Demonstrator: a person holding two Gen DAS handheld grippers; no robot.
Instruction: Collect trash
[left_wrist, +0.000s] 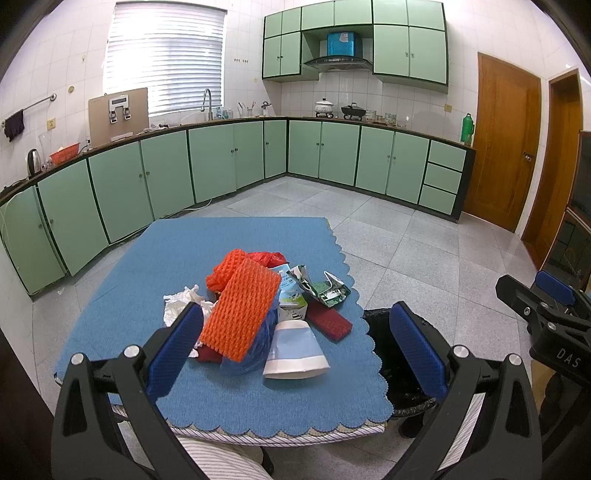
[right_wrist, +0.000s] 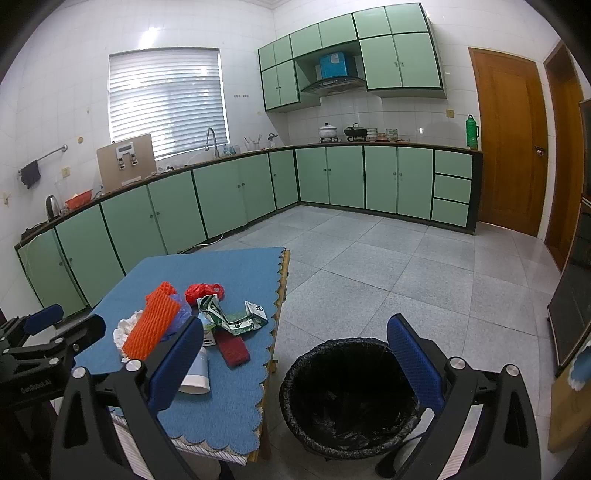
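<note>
Trash pile (left_wrist: 258, 317) heaped mid-frame on the blue cloth (left_wrist: 155, 266), bin (right_wrist: 347, 398) waiting lower centre beside the table edge for short drops. Left gripper (left_wrist: 299, 347) spread wide, empty, aimed at the heap; right gripper (right_wrist: 295, 365) equally wide, empty, above the bin.

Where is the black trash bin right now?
The trash bin stands on the floor, right of the blue table in the right wrist view, beside its scalloped edge.
</note>
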